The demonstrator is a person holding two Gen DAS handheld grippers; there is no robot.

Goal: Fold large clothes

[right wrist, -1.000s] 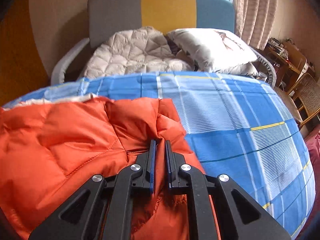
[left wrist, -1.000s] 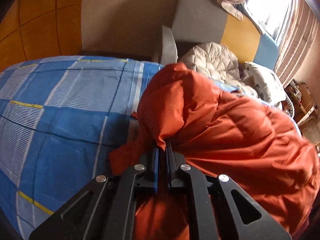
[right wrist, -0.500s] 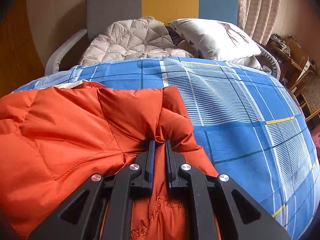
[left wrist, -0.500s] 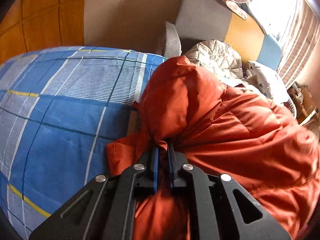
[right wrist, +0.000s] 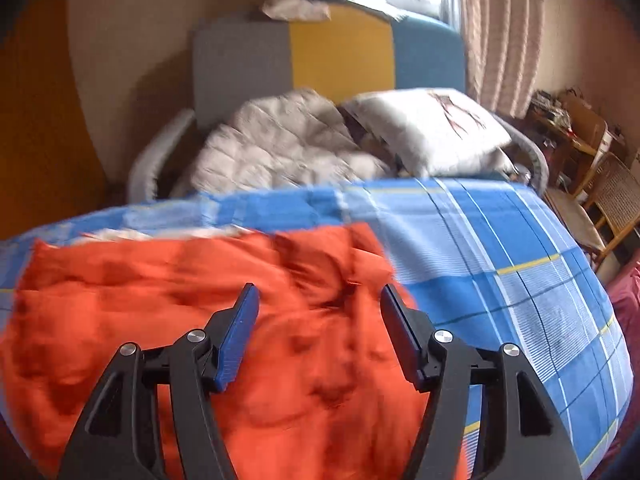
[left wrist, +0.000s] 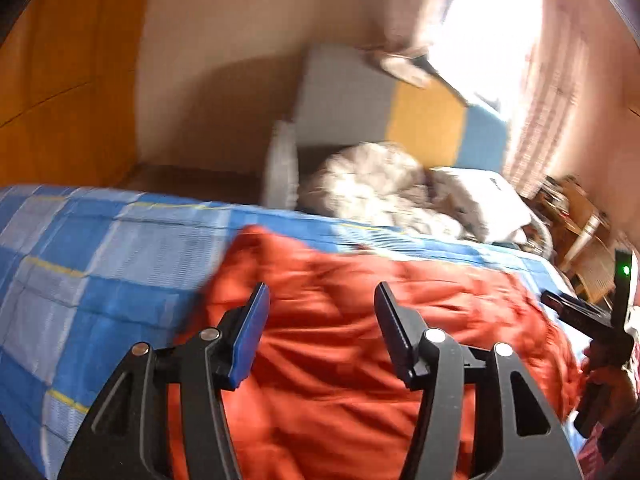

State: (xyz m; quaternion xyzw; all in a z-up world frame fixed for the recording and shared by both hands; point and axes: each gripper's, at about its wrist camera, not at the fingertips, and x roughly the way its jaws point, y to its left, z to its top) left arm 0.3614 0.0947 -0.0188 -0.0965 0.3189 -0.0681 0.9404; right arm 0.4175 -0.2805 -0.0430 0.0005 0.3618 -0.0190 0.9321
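An orange puffer jacket (left wrist: pixel 360 320) (right wrist: pixel 160 320) lies spread on the blue checked bed cover (left wrist: pixel 100 280) (right wrist: pixel 500 260). My left gripper (left wrist: pixel 322 300) hangs above the jacket's left part. Its jaws are opening and nothing is pinched between them. My right gripper (right wrist: pixel 318 300) hovers over the jacket's right edge, jaws opening too, with only loose fabric showing below the gap. At the right edge of the left wrist view the other gripper's black body (left wrist: pixel 592 320) shows with a green light. Both views are blurred by motion.
Beyond the bed stands a sofa with a grey, yellow and blue back (right wrist: pixel 332 52), piled with a pale quilted coat (right wrist: pixel 280 148) and a white pillow (right wrist: pixel 432 128). Wooden chairs and a cluttered table (right wrist: pixel 580 140) stand at the right. A curtained window (left wrist: pixel 488 32) is behind.
Both grippers have let go of the orange jacket and spread their jaws. They have lifted and pulled back, and the raised fabric has dropped flat onto the bed.
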